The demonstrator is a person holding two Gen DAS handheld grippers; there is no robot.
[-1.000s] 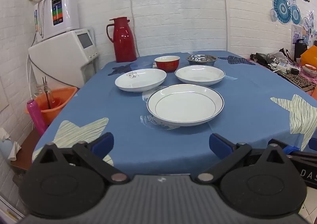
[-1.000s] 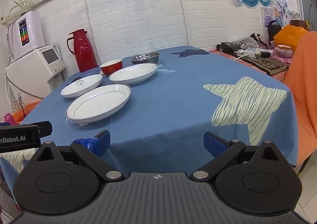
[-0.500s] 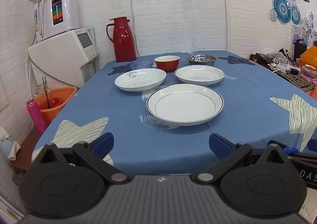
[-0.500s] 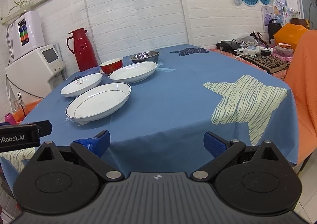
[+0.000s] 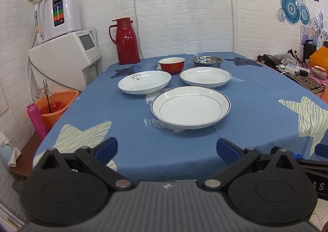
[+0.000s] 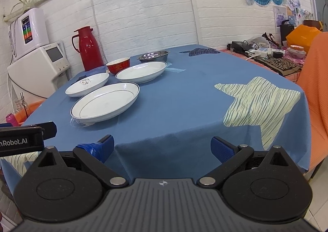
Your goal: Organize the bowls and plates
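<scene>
Likely glazed ceramic: stiff, slick, breakable. Near plate [image 5: 190,107] mid-cloth, two more behind, bowls beyond. Left gripper [image 5: 166,147] and right gripper [image 6: 162,148] wide open, empty. Best pinched at rim.

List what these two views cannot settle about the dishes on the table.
- Left wrist: the red bowl blocks part of a small blue dish behind it; its shape is unclear.
- Both views: the steel bowl is far off; any contents are unreadable.
- Left wrist: the flower-print plate motif is too small to read.
</scene>
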